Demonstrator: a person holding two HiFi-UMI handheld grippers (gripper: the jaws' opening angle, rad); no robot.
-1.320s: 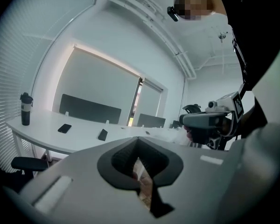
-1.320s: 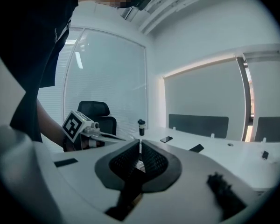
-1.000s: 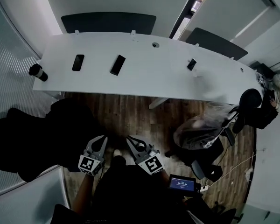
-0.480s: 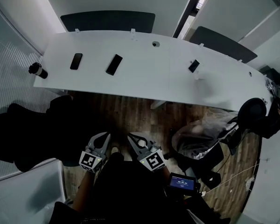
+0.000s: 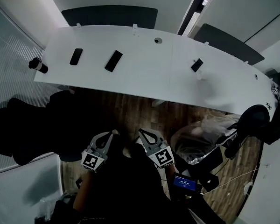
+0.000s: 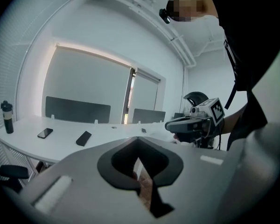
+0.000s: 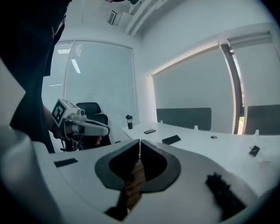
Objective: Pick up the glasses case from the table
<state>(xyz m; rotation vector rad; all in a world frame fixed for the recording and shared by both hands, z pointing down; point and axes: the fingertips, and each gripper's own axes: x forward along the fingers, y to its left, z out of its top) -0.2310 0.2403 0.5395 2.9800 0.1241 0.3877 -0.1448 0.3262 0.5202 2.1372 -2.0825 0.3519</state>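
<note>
The glasses case (image 5: 113,60), a flat black oblong, lies on the long white table (image 5: 144,78), left of middle. It also shows in the left gripper view as the case (image 6: 83,138) and in the right gripper view as the case (image 7: 171,139). My left gripper (image 5: 112,134) and right gripper (image 5: 143,134) hang side by side over the wooden floor, well short of the table's near edge. Both point toward the table with jaws shut and nothing between them. In their own views the left gripper (image 6: 138,140) and the right gripper (image 7: 139,143) show closed tips.
A black phone (image 5: 76,56) lies left of the case, and a dark bottle (image 5: 38,65) stands at the table's left end. A small black item (image 5: 197,65) sits further right. Black chairs (image 5: 28,129) stand to my left, and a chair with a plastic bag (image 5: 200,139) to my right.
Both grippers have drifted a little right and toward the table in the head view, still shut and empty. Nothing on the table has moved.
</note>
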